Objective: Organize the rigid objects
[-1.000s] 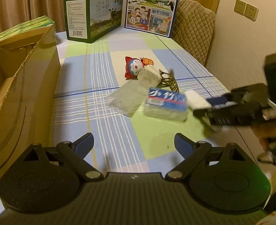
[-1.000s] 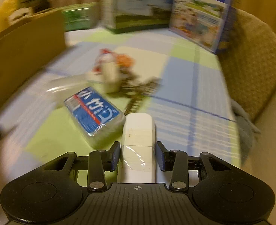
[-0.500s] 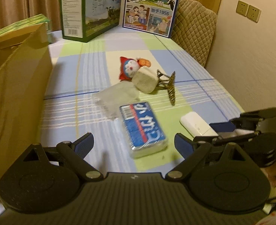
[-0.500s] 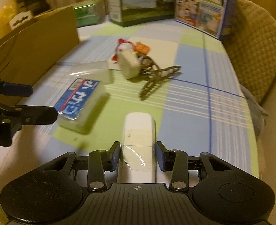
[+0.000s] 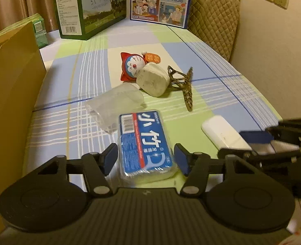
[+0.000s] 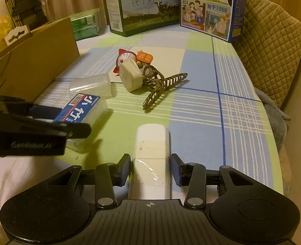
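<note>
Left gripper point(image 5: 146, 156) is straddling the near end of the blue-labelled packet point(image 5: 145, 145), jaws apart, small gaps showing beside both pads. Right gripper point(image 6: 149, 170) is bracketing the white device point(image 6: 151, 163) lying on the checked tablecloth point(image 6: 201, 106); its pads are sitting just beside the casing (contact cannot be told). Farther back, a clear plastic box point(image 5: 115, 105), a Doraemon figure point(image 5: 133, 65), a cream adapter point(image 5: 152, 81) and a striped hair claw point(image 5: 184, 85) are lying clustered, near the cardboard box point(image 5: 9, 94) at left.
</note>
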Tool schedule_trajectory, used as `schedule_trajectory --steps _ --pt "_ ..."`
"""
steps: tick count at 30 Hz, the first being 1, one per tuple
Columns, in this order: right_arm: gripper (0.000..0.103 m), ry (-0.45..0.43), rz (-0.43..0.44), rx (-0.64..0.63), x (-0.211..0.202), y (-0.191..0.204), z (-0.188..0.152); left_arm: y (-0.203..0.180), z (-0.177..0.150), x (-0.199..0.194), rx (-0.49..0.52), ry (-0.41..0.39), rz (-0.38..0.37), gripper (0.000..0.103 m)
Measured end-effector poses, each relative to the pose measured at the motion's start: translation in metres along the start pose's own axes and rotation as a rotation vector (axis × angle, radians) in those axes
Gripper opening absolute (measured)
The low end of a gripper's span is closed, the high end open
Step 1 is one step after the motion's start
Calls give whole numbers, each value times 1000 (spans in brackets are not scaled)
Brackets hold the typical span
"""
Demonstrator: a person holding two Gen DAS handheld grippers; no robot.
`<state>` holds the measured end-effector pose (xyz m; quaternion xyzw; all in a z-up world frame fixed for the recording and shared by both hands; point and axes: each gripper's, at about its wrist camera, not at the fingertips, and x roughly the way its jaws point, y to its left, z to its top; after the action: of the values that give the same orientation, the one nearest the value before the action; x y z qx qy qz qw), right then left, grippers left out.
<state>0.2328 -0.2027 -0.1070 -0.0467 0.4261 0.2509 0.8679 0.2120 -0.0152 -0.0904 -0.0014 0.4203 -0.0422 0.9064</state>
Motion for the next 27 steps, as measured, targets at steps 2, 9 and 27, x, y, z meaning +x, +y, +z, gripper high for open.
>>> schedule_trajectory --steps 2,9,27 --pt "42 4 -3 0 -1 2 -1 1 -7 -8 10 10 -4 52" --pt "45 22 -80 -17 -2 19 -9 9 -30 -29 48 7 -4 53" --pt "45 11 -100 12 -2 18 -7 9 -21 -5 93 25 6 55"
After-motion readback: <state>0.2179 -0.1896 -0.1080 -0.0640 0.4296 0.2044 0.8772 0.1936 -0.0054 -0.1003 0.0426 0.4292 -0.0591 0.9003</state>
